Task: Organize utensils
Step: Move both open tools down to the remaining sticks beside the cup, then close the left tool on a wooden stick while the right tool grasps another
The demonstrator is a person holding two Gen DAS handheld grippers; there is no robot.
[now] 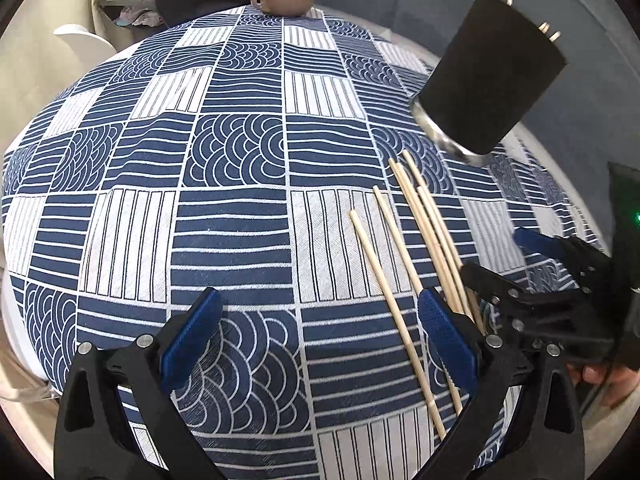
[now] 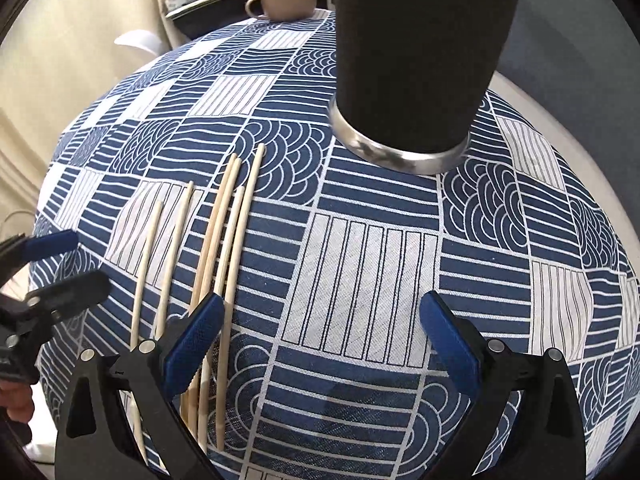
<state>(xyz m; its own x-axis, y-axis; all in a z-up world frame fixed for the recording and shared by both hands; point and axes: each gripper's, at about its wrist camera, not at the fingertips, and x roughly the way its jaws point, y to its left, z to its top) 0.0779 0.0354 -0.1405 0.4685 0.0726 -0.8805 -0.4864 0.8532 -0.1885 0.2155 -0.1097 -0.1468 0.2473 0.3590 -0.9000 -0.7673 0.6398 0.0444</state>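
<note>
Barely started: five pale wooden chopsticks (image 2: pixel 224 248) lie loose on the blue-white patterned surface (image 2: pixel 360 280) near the black cylindrical holder (image 2: pixel 416 60), which shows a few ends. Both my jaws apart, empty.

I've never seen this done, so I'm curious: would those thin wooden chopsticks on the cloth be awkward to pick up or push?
Probably a bit fiddly. The chopsticks look thin, round and straight, so a nudge might roll them. They seem stiff and likely light. They lie flat on the tablecloth, several close together, so grabbing just one could be hard.
</note>
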